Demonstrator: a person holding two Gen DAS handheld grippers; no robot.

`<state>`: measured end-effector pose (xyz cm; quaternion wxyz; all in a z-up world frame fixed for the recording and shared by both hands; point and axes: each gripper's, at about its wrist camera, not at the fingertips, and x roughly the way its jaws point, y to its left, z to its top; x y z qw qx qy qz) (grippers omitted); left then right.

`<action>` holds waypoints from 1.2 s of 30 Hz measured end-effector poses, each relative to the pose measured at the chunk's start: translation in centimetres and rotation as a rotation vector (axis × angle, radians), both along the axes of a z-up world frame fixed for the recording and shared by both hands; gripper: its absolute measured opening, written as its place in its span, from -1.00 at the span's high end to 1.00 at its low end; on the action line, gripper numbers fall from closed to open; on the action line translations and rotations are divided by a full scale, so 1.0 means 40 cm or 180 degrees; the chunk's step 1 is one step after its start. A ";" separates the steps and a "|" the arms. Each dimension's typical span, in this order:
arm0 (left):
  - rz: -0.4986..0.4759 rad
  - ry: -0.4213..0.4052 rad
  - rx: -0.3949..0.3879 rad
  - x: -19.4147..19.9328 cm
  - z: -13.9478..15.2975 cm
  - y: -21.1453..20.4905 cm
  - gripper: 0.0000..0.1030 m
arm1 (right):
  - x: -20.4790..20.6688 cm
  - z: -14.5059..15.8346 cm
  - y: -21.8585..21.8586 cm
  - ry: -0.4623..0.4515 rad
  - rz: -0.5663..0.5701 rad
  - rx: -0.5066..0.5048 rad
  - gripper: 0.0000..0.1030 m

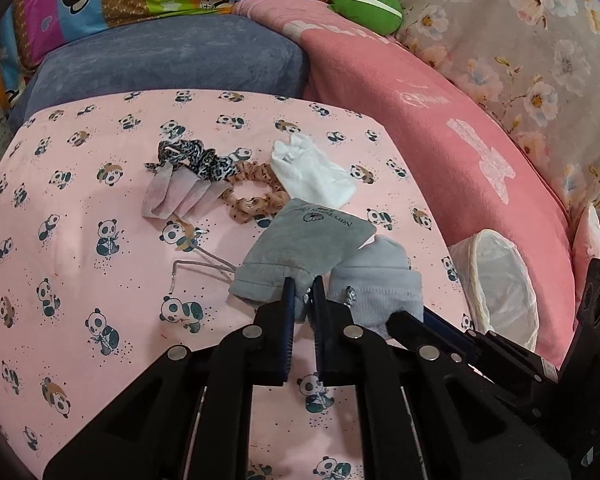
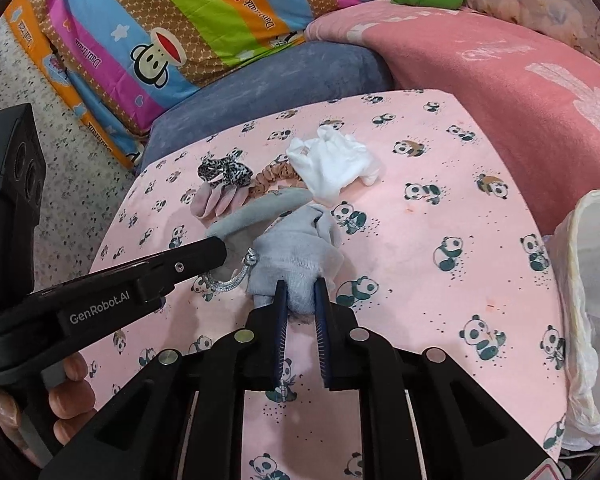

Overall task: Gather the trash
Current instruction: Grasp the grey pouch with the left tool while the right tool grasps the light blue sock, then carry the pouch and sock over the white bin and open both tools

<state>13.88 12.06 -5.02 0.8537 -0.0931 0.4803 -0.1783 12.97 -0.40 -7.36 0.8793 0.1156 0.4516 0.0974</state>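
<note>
Left gripper (image 1: 302, 290) pinches edge of grey velvet drawstring pouch (image 1: 300, 240), jaws pressed together on fabric. Right gripper (image 2: 300, 294) clamps mouth of second, paler grey fuzzy pouch (image 2: 296, 248) – silver cord (image 2: 230, 276) dangles beside it. Both pouches on pink panda-print cloth (image 1: 80, 260). Crumpled white tissue (image 1: 314, 172), peach dotted scrunchie (image 1: 252, 194), leopard scrunchie (image 1: 200, 158) lie beyond; white-lined bin (image 1: 500, 284) at right.

Black plastic hand-held gripper (image 2: 300, 292), blue ribbed pads, silver round fasteners, apparently magnets, white "GenRobot.AI" lettering.
</note>
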 end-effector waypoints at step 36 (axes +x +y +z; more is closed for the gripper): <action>-0.1216 -0.0688 0.0145 -0.192 0.203 -0.504 0.84 | -0.329 0.250 -0.600 -0.0760 -0.1483 0.0067 0.73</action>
